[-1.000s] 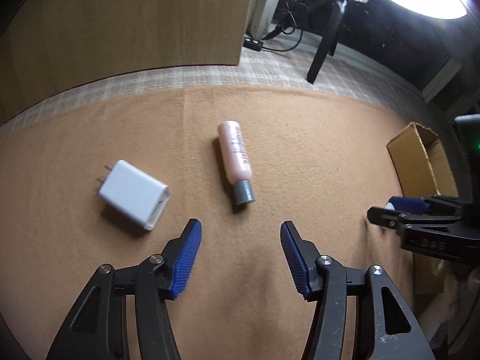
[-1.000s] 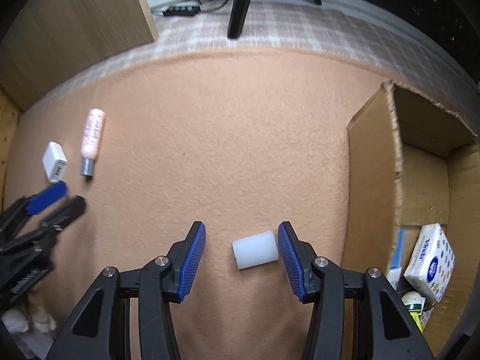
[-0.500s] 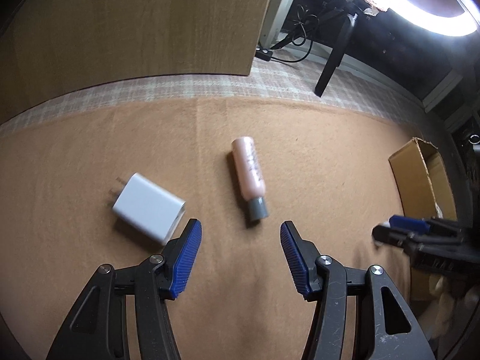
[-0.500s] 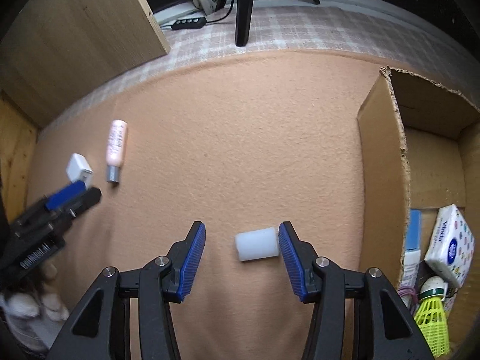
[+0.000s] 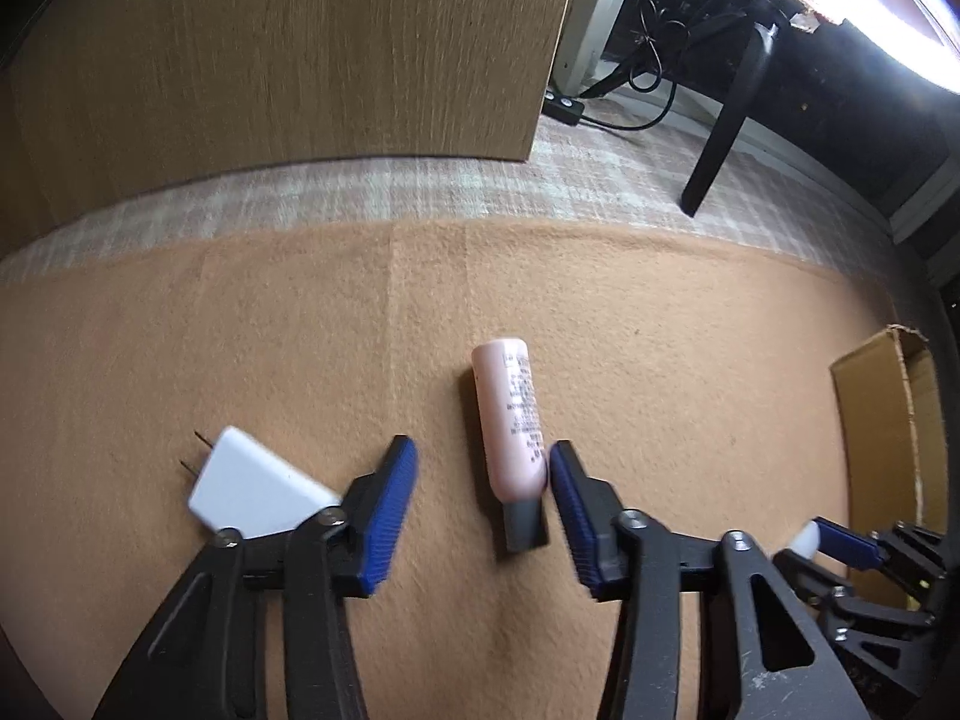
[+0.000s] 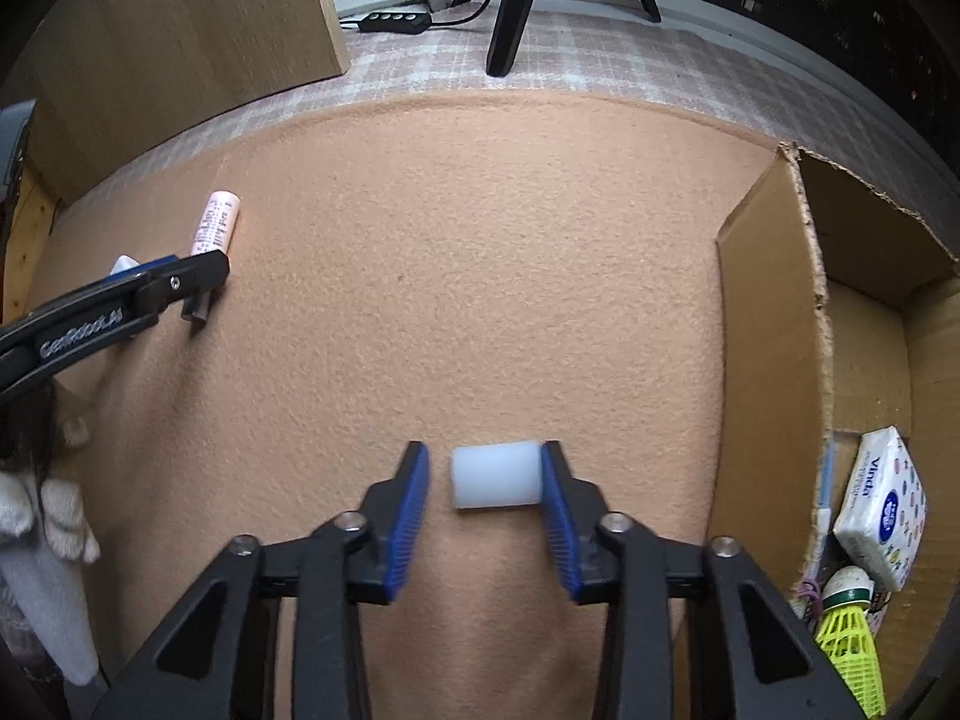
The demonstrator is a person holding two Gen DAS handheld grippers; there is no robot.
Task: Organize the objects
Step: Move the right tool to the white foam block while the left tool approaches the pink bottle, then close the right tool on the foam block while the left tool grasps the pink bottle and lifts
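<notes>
Both grippers were mid-pickup on the felt. The left gripper (image 5: 480,480), jaws closing, straddled the pink tube (image 5: 510,420); the right gripper (image 6: 486,480), also closing, bracketed the white cylinder (image 6: 495,475), not yet pinched. Next likely: finish squeezing, carry to the box (image 6: 774,324)

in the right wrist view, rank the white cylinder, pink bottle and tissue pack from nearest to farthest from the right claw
1. White cylinder: between the closing fingers of the right claw, against the right pad, a gap at the left pad.
2. Tissue pack: to the right, inside the cardboard box.
3. Pink bottle: far upper left on the orange mat, by the left claw.
</notes>
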